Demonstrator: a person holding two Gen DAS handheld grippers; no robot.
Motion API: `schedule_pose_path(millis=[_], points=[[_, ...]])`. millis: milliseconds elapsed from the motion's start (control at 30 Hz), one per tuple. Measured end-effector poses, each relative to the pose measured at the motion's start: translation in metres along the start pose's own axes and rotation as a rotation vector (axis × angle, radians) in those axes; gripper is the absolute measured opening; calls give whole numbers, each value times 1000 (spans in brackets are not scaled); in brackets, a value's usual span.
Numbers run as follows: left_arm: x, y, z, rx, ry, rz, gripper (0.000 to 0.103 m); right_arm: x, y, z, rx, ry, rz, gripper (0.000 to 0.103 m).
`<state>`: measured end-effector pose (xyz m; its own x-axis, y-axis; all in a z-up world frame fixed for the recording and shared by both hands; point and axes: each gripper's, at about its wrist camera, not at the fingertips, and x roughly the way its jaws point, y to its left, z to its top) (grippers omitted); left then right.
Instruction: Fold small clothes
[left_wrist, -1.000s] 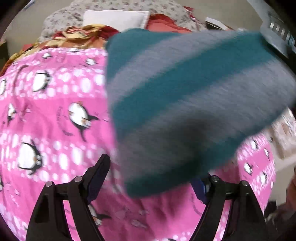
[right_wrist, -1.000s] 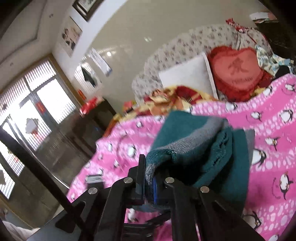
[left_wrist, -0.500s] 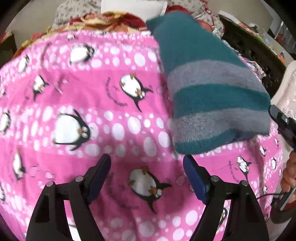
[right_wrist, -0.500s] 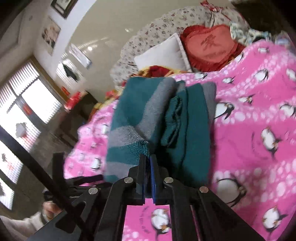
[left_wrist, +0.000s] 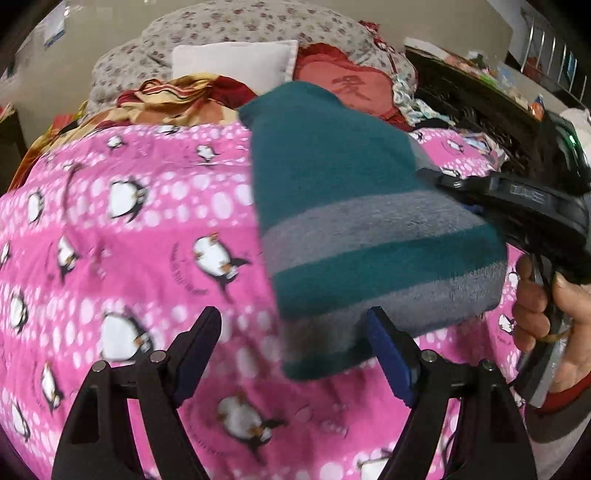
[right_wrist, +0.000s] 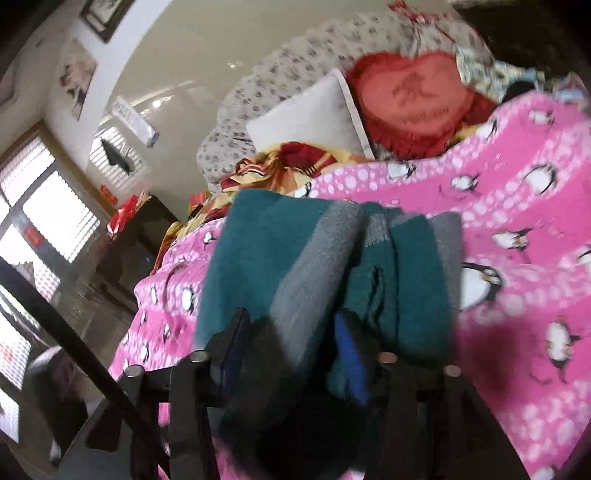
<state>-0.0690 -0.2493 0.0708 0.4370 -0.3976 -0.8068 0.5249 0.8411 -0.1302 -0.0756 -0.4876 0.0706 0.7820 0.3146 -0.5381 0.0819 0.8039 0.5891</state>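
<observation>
A folded teal and grey striped garment (left_wrist: 351, 221) lies along the pink penguin blanket (left_wrist: 147, 240), right of the middle. My left gripper (left_wrist: 291, 328) is open just in front of the garment's near corner, which overlaps its right blue pad. In the right wrist view, the same garment (right_wrist: 295, 251) stretches away from my right gripper (right_wrist: 291, 339). Its jaws are opening and stand apart, with the garment's near edge lying loose between them. From the left wrist view, a hand (left_wrist: 535, 306) holds the right gripper (left_wrist: 447, 181) at the garment's right edge.
At the head of the bed are a white pillow (left_wrist: 232, 61), a red heart cushion (left_wrist: 351, 85) and a crumpled red and yellow cloth (left_wrist: 173, 96). Dark furniture with clutter (left_wrist: 480, 96) stands to the right. A window and dark cabinet (right_wrist: 125, 243) are left of the bed.
The right gripper carried the garment down onto the blanket, and its jaws, pinched on the edge before, have parted. The left gripper stayed open and drew close to the garment's near corner.
</observation>
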Motion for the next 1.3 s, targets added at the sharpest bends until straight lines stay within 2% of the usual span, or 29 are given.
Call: schedule_pose_path(millis=[100, 200, 267, 333, 367, 433, 500, 600, 700, 733, 833, 967, 1000, 1100, 1133, 1233, 1300], points=[[11, -10, 11, 13, 32, -25, 80, -13, 5, 7, -36, -65, 15, 9], [2, -18, 24, 27, -9, -50, 80, -42, 20, 19, -148, -117, -22, 8], [-7, -21, 32, 27, -57, -71, 80, -51, 23, 20, -203, -132, -85, 8], [-5, -24, 34, 24, -72, -53, 83, -48, 11, 17, -205, -111, -152, 8], [5, -25, 35, 26, -53, -32, 87, -42, 2, 16, -196, -105, -186, 8], [27, -26, 33, 36, 9, -33, 89, -24, -12, 10, -185, -80, -262, 8], [45, -19, 29, -3, 66, -52, 93, -18, -19, 9, -169, -96, -255, 8], [47, -10, 28, -37, 71, -79, 95, -21, -12, 12, -185, -68, -262, 8], [47, -9, 27, -16, 65, -52, 95, -31, 0, 10, -215, -64, -253, 11], [46, -10, 26, -11, 63, -38, 95, -40, 7, 6, -220, -80, -251, 18], [49, -8, 24, -19, 63, -36, 95, -65, 27, -7, -263, -110, -236, 18], [51, -8, 24, -33, 64, -36, 95, -72, 53, -38, -351, -65, -205, 18], [51, -9, 24, -34, 63, -33, 95, -68, 56, -45, -372, -39, -221, 18], [51, -12, 22, -28, 56, -14, 95, -39, 42, -61, -427, 23, -421, 17], [51, -13, 21, -29, 58, -15, 95, -29, 27, -62, -396, 41, -448, 17], [43, -12, 16, -42, 71, -24, 95, -27, -2, -59, -245, 56, -330, 17], [30, -11, 13, -31, 37, -21, 95, -38, 0, -60, -242, 32, -308, 17]])
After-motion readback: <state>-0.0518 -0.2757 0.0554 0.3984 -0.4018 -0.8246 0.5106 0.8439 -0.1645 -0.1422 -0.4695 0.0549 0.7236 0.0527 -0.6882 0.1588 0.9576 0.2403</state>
